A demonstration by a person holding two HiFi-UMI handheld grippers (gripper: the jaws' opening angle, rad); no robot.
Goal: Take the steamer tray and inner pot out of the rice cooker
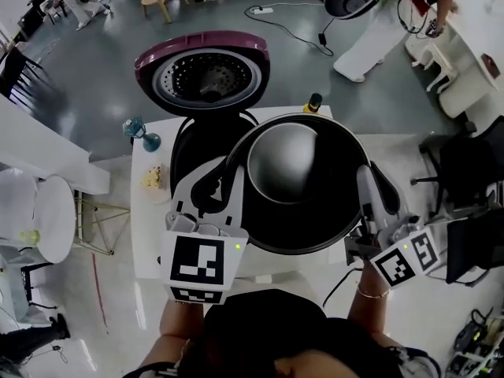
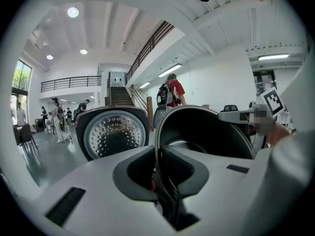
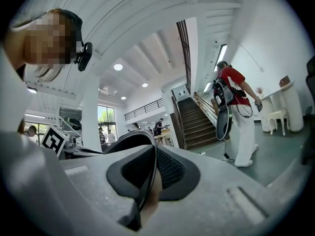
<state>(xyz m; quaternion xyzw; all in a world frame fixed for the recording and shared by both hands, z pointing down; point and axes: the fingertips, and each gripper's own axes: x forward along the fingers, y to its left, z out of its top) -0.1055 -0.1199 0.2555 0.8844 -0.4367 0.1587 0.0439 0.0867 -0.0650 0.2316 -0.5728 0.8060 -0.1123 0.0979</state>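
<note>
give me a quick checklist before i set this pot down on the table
1. Left gripper shut on the inner pot rim: ok.
2. Right gripper shut on the opposite rim: ok.
3. Lid open and tipped back, out of the pot's way: ok.
4. Pot bottom clear of the rice cooker: cannot tell, the pot hides it.
5. Bare spot on the table wide enough for the pot: cannot tell; a small plate and a blue item sit on its left side.
</note>
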